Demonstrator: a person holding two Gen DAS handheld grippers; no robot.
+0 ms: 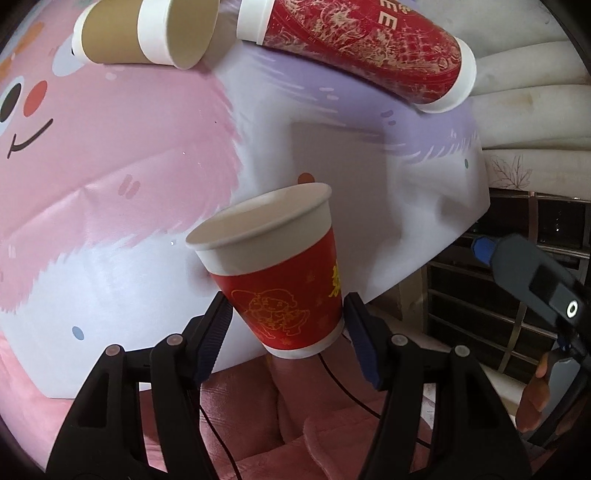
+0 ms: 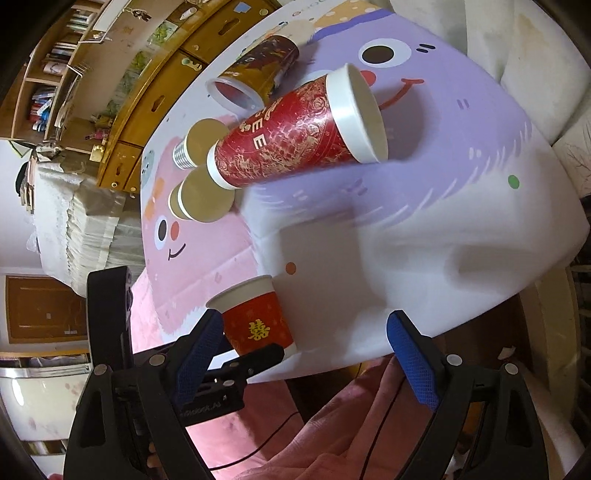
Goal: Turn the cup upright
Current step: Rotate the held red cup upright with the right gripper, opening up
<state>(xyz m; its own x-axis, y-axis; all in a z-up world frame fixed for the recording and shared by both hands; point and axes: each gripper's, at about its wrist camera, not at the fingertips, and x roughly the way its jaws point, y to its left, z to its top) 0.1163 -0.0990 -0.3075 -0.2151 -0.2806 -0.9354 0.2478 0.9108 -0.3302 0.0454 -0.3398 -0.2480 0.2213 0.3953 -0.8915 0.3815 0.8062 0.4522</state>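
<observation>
A small red paper cup (image 1: pixel 280 280) with gold drawings and a white rim is held mouth-up, tilted slightly, between the fingers of my left gripper (image 1: pixel 286 321), which is shut on its lower part, at the near edge of the table. The same cup (image 2: pixel 255 317) shows in the right wrist view with the left gripper's finger across its base. My right gripper (image 2: pixel 304 354) is open and empty, near the table's front edge, right of the cup.
A tall red cup (image 2: pixel 295 136) (image 1: pixel 365 48) lies on its side on the pink and purple cartoon table cover (image 2: pixel 424 221). Brown cups (image 1: pixel 147 33) (image 2: pixel 203 199) and a dark patterned cup (image 2: pixel 255 77) lie beyond. A sofa (image 1: pixel 535 110) stands at the right.
</observation>
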